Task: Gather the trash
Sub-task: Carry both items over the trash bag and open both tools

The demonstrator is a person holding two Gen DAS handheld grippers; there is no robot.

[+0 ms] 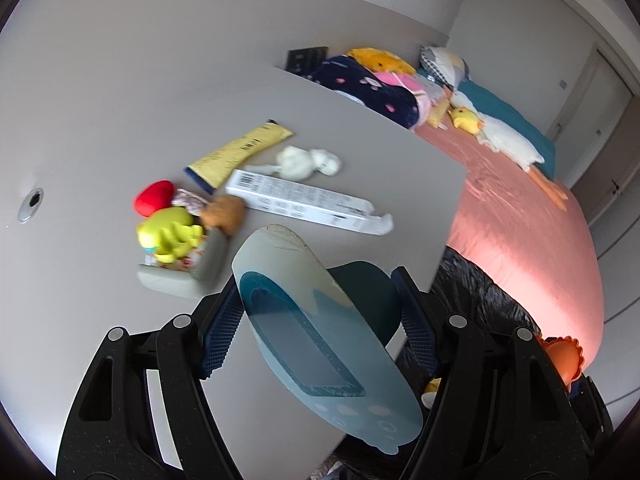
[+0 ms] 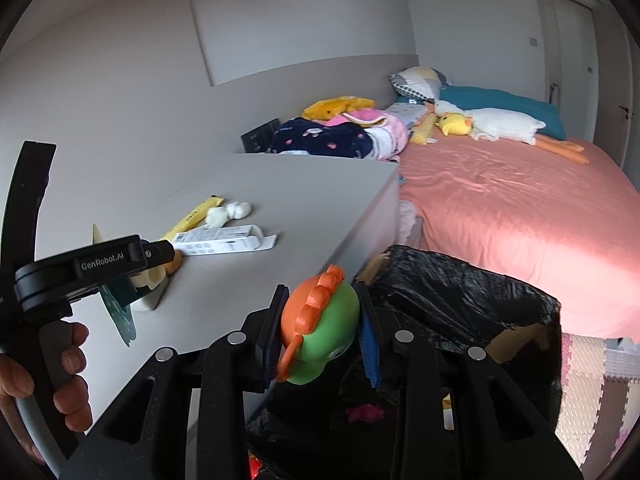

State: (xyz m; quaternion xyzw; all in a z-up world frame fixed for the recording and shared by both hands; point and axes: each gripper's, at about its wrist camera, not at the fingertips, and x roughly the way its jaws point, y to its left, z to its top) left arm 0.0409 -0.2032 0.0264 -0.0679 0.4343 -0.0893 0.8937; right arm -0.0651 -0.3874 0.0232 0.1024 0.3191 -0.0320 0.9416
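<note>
1. The left gripper (image 1: 316, 316) clamps a pale blue plastic sheet (image 1: 320, 344) above the counter (image 1: 360, 152).
2. The right gripper (image 2: 320, 332) grasps a green toy (image 2: 320, 328); the black-lined bin (image 2: 460, 300) sits just beyond and below it.

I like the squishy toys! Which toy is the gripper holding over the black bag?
The green toy with the orange frill, clamped in the right gripper. The red and yellow-green toys lie on the table.

The near half of the grey table (image 1: 380, 152) is bare. Farther back, a long white box (image 1: 298, 202), a yellow packet (image 1: 240, 152) and a toy pile (image 1: 176, 220) block the way.
</note>
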